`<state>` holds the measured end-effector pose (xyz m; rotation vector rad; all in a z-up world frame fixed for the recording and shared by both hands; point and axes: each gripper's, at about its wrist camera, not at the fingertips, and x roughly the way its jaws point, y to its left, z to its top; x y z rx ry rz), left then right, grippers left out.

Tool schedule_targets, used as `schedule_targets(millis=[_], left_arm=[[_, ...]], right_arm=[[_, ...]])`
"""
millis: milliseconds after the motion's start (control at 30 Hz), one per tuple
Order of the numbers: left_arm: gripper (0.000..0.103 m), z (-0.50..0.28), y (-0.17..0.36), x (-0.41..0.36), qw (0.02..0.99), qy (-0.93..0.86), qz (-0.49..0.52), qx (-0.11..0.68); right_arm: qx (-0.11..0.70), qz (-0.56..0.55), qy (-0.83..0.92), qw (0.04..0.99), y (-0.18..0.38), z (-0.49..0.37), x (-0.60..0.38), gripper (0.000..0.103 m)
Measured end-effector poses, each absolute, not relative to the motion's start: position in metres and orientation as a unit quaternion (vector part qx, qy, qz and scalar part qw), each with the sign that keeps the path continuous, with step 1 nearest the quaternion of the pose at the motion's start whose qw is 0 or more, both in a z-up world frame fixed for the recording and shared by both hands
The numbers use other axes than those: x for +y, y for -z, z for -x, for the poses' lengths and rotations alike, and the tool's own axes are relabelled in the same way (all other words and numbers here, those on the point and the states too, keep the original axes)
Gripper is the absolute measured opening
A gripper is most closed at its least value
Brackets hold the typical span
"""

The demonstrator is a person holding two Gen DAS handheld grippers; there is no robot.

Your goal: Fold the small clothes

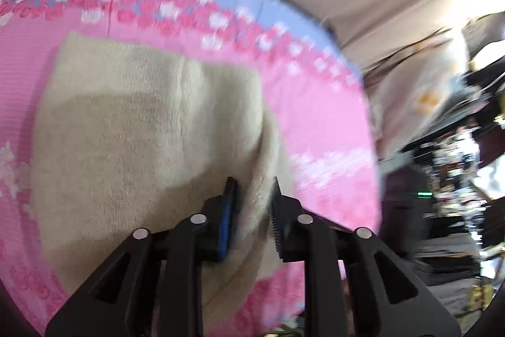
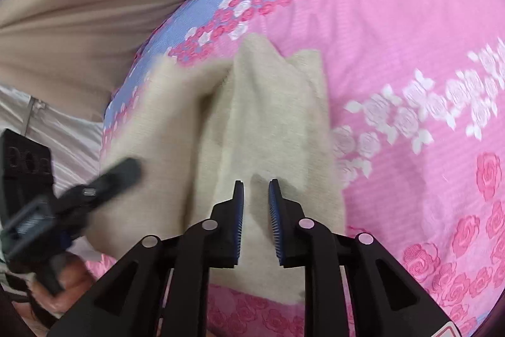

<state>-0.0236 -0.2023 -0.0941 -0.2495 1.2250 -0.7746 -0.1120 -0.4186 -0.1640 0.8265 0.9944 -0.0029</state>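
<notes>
Bright even daylight; heavy motion blur; fisheye bending, dark vignette at corners.

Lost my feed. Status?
Left gripper and right gripper open, over the cloth. Cloth folded, rumpled, on pink bedspread. Nothing in the way.

Cream terry cloth, loosely folded

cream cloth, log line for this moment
cream cloth folded on pink floral cover | left tool open over fold | right tool open, nothing gripped
</notes>
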Motion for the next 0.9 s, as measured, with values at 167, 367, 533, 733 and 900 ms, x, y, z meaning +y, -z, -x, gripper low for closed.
schedule_targets(millis=[167,367,533,733,900], left_arm=[[0.057,0.04,0.059,-0.179,0.77,0.378,0.129,0.498],[0.072,0.021,0.03,-0.093,0.825,0.303,0.174,0.444],[0.072,0.013,0.04,-0.046,0.838,0.245,0.191,0.448],[0.072,0.016,0.045,-0.028,0.839,0.222,0.207,0.452],[0.073,0.018,0.055,-0.041,0.827,0.238,0.196,0.47]], right_arm=[[0.446,-0.395,0.001,0.804,0.15,0.118,-0.418,0.043],[0.471,-0.382,-0.031,0.795,0.144,0.087,-0.387,0.071],[0.522,-0.358,-0.034,0.773,0.166,0.057,-0.352,0.022],[0.43,-0.337,-0.079,0.834,0.078,0.071,-0.357,0.014],[0.518,-0.267,0.014,0.812,0.153,0.092,-0.393,0.018]])
